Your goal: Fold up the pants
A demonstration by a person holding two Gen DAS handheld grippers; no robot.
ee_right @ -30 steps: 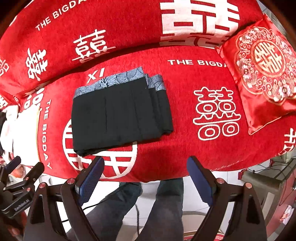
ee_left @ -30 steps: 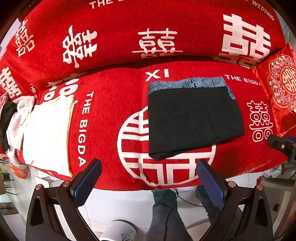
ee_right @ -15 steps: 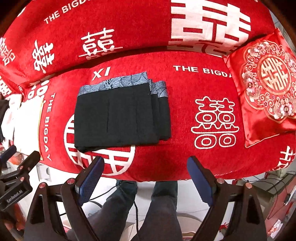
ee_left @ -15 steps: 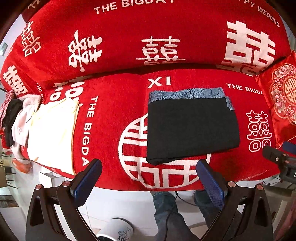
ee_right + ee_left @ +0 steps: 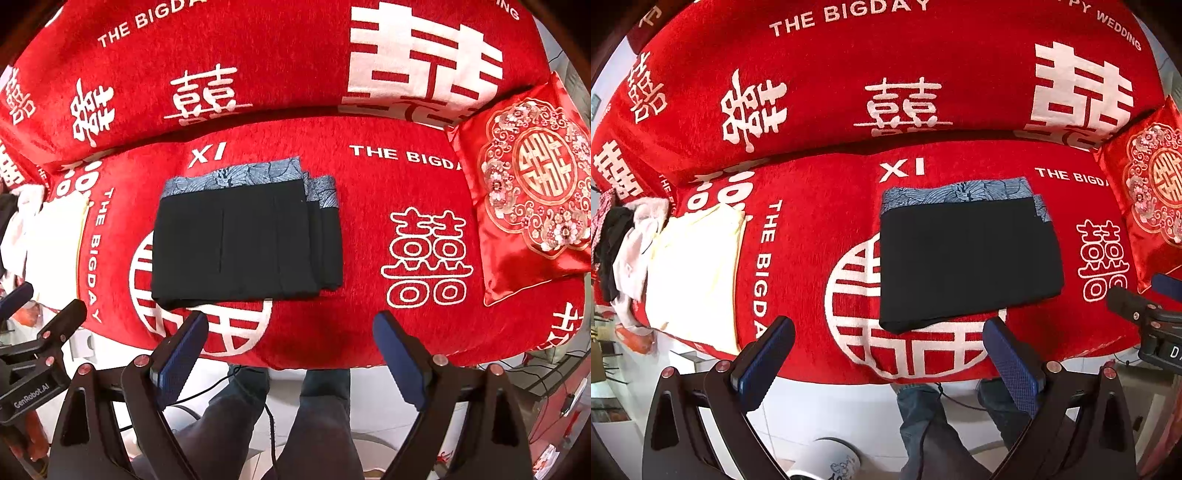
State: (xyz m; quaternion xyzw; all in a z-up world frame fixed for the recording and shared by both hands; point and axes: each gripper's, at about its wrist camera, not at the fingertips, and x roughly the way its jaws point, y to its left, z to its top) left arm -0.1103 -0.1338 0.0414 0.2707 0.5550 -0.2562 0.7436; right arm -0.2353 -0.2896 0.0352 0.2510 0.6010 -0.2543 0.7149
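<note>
The black pants [image 5: 967, 258] [image 5: 243, 240] lie folded into a flat rectangle on the red sofa seat, their grey patterned waistband along the far edge. My left gripper [image 5: 888, 339] hangs open above the seat's front edge, nothing between its blue pads, the pants just beyond them. My right gripper [image 5: 290, 334] is open too and holds nothing, hovering over the front edge to the right of the pants. Each gripper shows at the side of the other's view.
A cream folded garment [image 5: 694, 280] and a pile of white and black clothes [image 5: 620, 254] lie at the seat's left end. A red embroidered cushion [image 5: 532, 199] leans at the right. A person's legs [image 5: 314, 417] stand before the sofa; a white cup [image 5: 827, 461] is on the floor.
Both grippers have drawn up and back from the sofa, so the folded pants sit a little lower and smaller in both views. The pants have not moved, and both grippers stay open.
</note>
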